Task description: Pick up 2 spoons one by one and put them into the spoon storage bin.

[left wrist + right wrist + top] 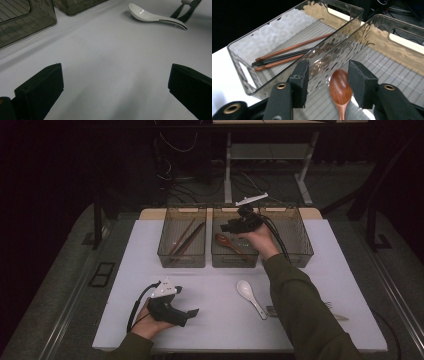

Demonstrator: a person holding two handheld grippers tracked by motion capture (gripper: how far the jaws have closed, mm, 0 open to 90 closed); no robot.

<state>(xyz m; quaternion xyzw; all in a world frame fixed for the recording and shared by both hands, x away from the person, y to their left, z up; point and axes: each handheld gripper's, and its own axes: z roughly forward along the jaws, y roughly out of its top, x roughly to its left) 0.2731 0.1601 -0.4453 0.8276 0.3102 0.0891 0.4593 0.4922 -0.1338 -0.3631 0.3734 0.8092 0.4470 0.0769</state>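
Note:
My right gripper hovers over the middle clear bin, jaws pointing down into it. In the right gripper view that gripper is open, and a brown wooden spoon lies on the bin floor below the gap, touched by neither pad. The high view shows the same wooden spoon lying diagonally in the bin. My left gripper rests low on the white table near the front left, and its jaws are spread wide with only bare table between them.
The left bin holds several brown and black chopsticks. The right bin stands beside my right forearm. A white ceramic spoon lies on the table, with a fork partly hidden under the sleeve.

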